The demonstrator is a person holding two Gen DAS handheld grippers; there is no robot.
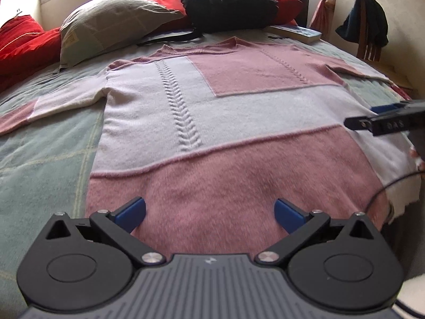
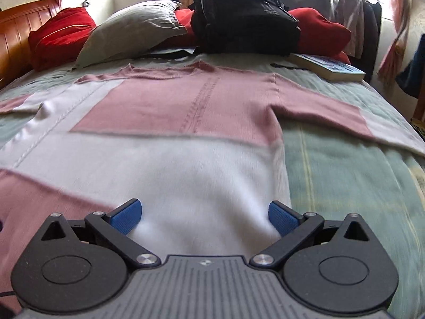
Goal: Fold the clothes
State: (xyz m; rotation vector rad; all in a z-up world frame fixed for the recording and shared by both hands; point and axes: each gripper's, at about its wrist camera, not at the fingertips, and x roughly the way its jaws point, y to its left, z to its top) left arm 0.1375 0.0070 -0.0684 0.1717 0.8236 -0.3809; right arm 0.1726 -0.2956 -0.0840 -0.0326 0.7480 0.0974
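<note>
both grippers, left gripper [image 1: 209, 214] and right gripper [image 2: 205, 216], are hovering with fingers wide over a soft, limp knit sweater [image 1: 212, 111] lying flat on the bed [image 1: 47, 143]. it is likely needing pinches at hem or sleeve.

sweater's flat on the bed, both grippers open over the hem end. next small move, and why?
Probably lower both and pinch the hem. The sweater lies spread flat, sleeves out, nothing folded yet. The left gripper is open over the pink band, the right gripper open over the white panel by the side edge; neither holds cloth.
</note>
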